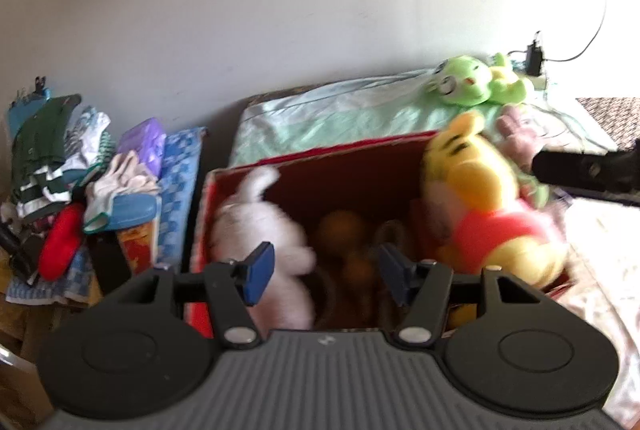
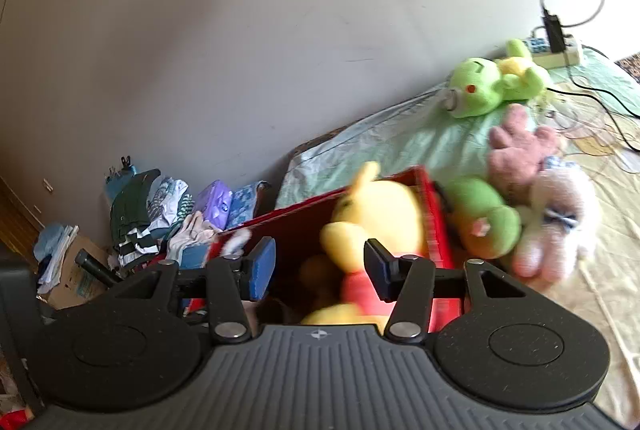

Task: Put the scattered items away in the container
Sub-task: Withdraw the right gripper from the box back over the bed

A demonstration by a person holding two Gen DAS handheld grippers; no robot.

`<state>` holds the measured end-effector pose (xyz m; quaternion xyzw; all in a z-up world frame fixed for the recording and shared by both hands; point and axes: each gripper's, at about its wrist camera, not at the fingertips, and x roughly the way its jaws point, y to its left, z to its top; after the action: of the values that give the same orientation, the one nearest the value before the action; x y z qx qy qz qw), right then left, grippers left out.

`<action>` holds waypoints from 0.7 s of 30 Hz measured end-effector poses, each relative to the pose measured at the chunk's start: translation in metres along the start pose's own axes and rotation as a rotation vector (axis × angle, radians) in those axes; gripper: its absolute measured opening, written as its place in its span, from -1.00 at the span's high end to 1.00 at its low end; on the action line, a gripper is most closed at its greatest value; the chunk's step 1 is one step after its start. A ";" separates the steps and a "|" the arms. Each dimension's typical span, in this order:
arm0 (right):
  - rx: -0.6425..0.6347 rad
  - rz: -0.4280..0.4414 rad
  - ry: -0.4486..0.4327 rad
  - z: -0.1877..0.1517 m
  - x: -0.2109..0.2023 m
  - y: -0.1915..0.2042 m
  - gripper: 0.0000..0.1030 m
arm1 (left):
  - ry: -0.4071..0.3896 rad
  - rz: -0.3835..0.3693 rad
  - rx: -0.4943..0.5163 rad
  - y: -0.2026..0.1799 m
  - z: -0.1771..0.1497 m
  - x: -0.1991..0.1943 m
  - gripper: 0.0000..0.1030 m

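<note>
A red box [image 1: 320, 165] on the bed [image 2: 400, 133] already held a white rabbit [image 1: 260, 230] and a yellow bear [image 2: 376, 213], the bear slumped against its 3 o'clock wall. Both the left gripper [image 1: 322, 268] and the right gripper [image 2: 320, 264] hovered over the box, fingers spread and empty. A green toy [image 2: 492, 85] lay on the bed at 1 o'clock, well apart from the box. Soft and light, it would likely squash; a pinch across the body looked safest.

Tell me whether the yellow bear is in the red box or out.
Partly in: the yellow bear leans over the red box rim, body inside, head above it.
</note>
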<state>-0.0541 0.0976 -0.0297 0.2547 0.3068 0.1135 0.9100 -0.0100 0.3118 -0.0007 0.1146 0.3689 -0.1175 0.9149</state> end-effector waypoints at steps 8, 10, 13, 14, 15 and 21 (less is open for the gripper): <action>0.040 -0.025 0.039 0.010 -0.024 -0.078 -0.19 | -0.065 -0.110 0.046 -0.081 0.008 -0.013 -0.18; 0.050 -0.046 0.055 0.012 -0.027 -0.099 -0.19 | -0.093 -0.137 0.074 -0.106 0.008 -0.017 -0.18; 0.105 -0.053 0.092 0.016 -0.028 -0.135 -0.20 | -0.113 -0.191 0.105 -0.141 0.007 -0.017 -0.19; 0.123 -0.057 0.104 0.018 -0.028 -0.147 -0.20 | -0.107 -0.206 0.110 -0.152 0.007 -0.015 -0.19; 0.136 -0.061 0.116 0.019 -0.028 -0.157 -0.20 | -0.096 -0.218 0.113 -0.164 0.007 -0.011 -0.19; 0.175 -0.072 0.177 0.025 -0.022 -0.206 -0.20 | -0.050 -0.310 0.093 -0.219 -0.001 0.013 -0.18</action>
<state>-0.0459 -0.0941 -0.1117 0.3110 0.4034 0.0756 0.8572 -0.0670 0.1037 -0.0380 0.0956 0.3534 -0.2770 0.8884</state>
